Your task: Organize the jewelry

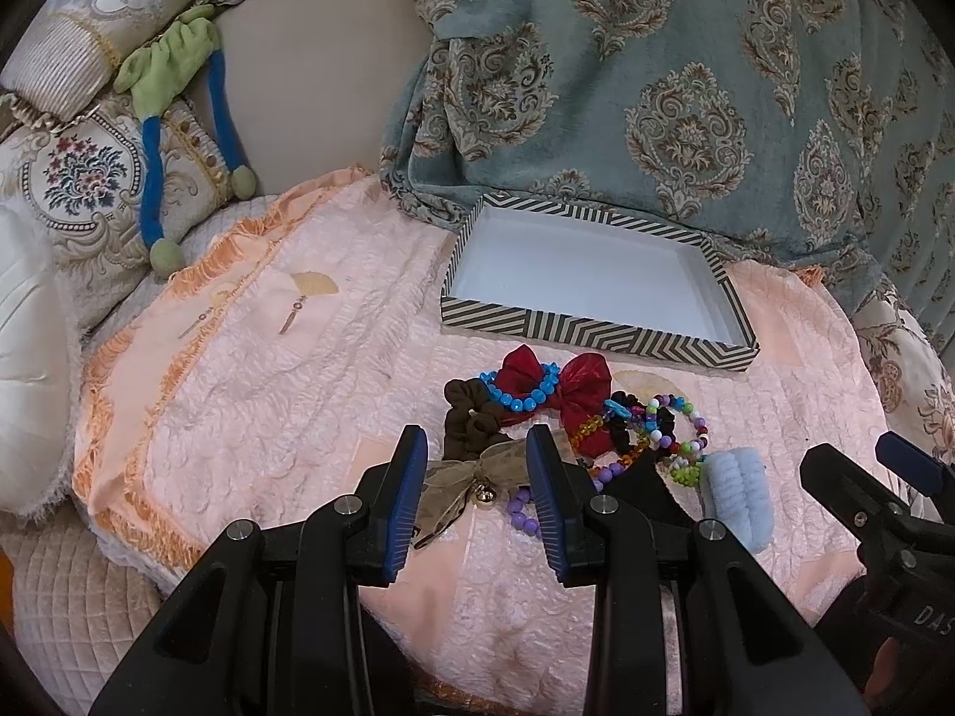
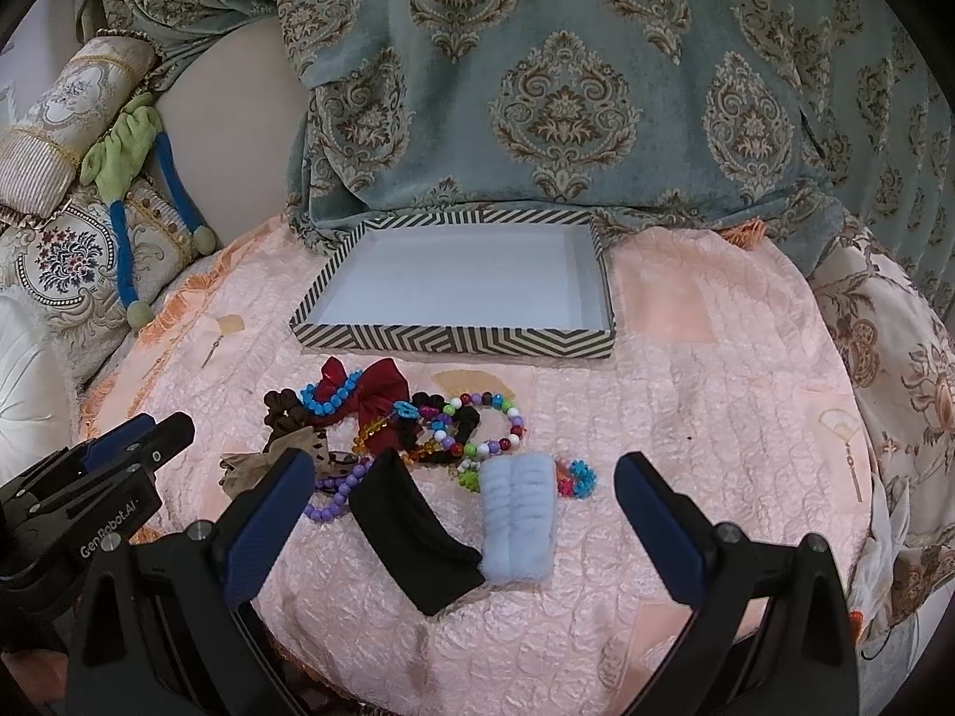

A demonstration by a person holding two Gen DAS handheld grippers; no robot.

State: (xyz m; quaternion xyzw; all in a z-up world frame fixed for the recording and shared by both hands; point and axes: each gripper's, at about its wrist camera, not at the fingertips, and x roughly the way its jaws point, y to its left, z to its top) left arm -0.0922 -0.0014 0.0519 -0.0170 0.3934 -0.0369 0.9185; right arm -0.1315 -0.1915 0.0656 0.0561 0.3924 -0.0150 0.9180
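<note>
Hovering half-open and empty, the left hand-held gripper (image 1: 477, 465) is best closed on the soft, light ribbon bow (image 1: 471, 477) at its knot.

One box (image 2: 459, 341), one red bow (image 2: 364, 388)

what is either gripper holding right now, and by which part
Nothing is held. The left gripper hovers open above the beige ribbon bow, and the right gripper stands wide open above the light blue scrunchie.
</note>
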